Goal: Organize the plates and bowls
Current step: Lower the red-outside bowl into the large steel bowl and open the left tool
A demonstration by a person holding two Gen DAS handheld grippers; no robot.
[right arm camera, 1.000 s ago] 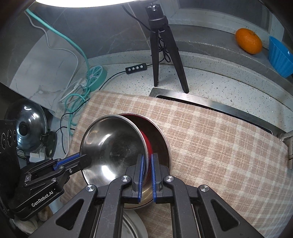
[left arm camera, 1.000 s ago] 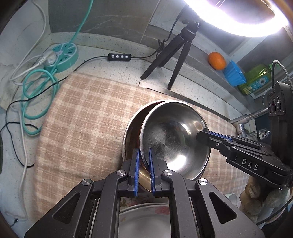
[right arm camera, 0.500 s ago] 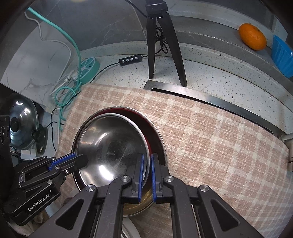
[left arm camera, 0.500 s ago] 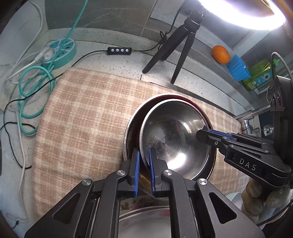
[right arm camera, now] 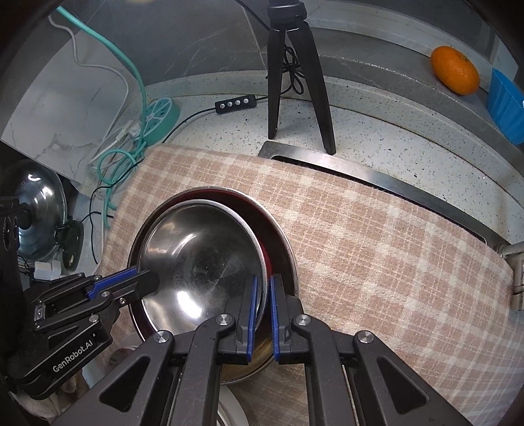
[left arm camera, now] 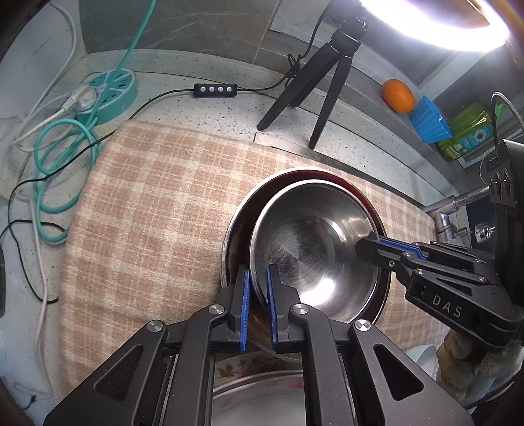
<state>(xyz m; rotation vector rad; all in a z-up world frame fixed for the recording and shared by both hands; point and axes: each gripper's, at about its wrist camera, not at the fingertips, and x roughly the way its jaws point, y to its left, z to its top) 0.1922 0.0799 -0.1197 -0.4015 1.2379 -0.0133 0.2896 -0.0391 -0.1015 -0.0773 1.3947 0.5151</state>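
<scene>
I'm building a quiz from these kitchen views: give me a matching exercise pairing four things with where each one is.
Things:
1 steel bowl
2 orange
3 tripod
4 left gripper

Places:
A on the ledge, beside a blue cup
B standing on the speckled counter
C shut on the bowl's rim
D inside a larger red-lined bowl

Pairs: 1-D, 2-A, 3-B, 4-C

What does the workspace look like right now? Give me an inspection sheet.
Surface: checked cloth over speckled counter.
Job's things: steel bowl sitting inside larger red-lined bowl; floral plate at near edge.
Clutter: orange, blue cup, green bottle, pot lid.
Grippers: left gripper and right gripper both shut on steel bowl's rim.
Cables: teal cord, power strip, inline switch.
Surroundings: tripod, ring light, faucet.
</scene>
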